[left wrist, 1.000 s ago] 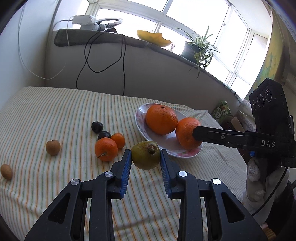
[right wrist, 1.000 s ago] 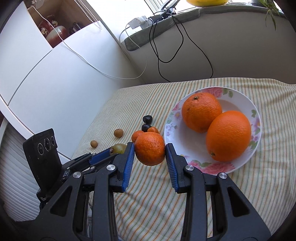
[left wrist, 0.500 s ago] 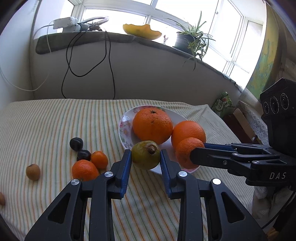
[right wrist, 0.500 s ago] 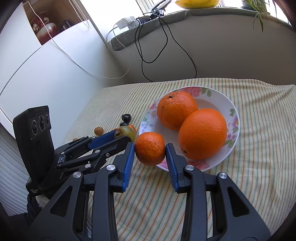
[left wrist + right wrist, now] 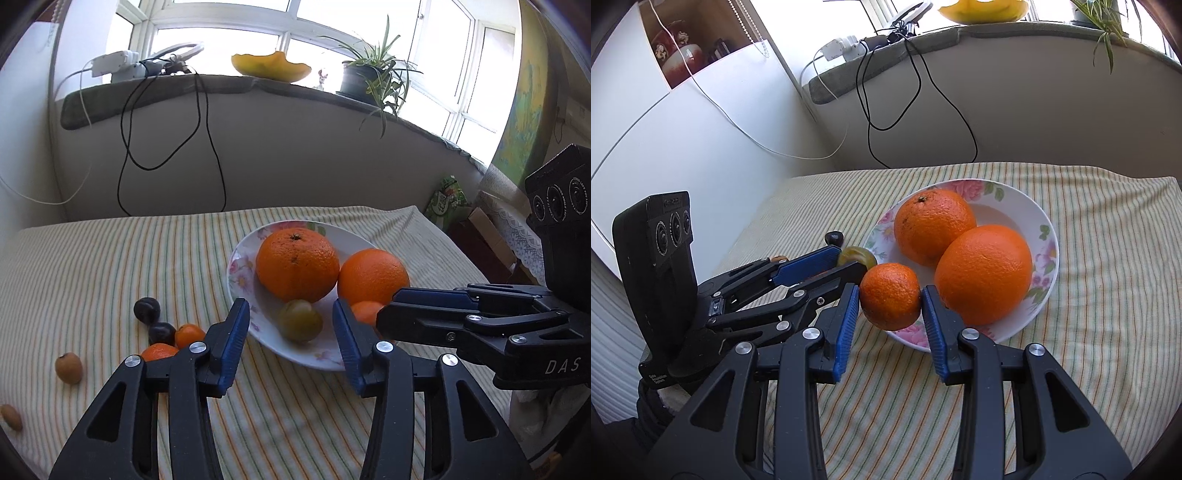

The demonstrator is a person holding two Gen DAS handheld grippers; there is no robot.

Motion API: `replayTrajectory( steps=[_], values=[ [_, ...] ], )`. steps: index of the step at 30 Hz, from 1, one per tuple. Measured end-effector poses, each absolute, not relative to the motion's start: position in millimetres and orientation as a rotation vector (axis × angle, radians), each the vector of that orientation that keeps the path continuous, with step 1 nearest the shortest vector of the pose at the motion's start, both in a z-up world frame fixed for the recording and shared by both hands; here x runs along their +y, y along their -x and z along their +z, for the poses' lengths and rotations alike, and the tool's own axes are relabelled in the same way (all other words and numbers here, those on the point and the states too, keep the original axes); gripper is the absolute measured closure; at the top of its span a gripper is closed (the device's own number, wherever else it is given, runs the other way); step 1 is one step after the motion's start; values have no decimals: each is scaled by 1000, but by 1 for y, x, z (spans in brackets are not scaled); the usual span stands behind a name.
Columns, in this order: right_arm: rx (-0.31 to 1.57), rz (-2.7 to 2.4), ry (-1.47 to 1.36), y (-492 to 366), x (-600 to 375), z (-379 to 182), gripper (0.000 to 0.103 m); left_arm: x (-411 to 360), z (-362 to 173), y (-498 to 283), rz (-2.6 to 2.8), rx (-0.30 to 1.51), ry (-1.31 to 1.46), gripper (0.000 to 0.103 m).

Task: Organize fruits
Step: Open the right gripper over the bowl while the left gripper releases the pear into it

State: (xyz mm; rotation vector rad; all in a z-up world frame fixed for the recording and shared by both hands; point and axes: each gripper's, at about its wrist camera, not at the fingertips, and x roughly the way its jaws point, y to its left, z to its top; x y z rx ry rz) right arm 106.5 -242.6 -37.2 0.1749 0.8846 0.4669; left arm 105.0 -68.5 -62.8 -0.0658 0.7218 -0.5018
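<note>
Since a second ago we have carried the green fruit from above the cloth over to the plate, and our left gripper has just been spreading its jaws. The fruit is now lying free on the plate's near side, between the pads with a gap on each side, just in front of the larger orange. It is roundish, so we are finding no clear long axis, and we cannot tell which way its stem end is facing. Our right gripper is clamping the small mandarin between both blue pads, over the plate's near rim, beside the second orange. More small fruits are lying on the striped cloth.
</note>
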Motion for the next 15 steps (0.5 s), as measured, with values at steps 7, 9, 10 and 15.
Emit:
replayTrajectory(
  steps=[7, 9, 10, 15],
  values=[
    [831, 459, -183, -100, -247, -23, 44, -61, -62, -101, -489, 716, 85, 57],
    [822, 455, -179, -98, -248, -19, 43, -58, -61, -99, -484, 714, 98, 57],
    [819, 452, -176, -97, -248, -18, 42, -57, -60, -98, -483, 713, 104, 57],
    [807, 434, -163, -95, -248, -14, 37, -54, -57, -91, -495, 710, 125, 41]
  ],
)
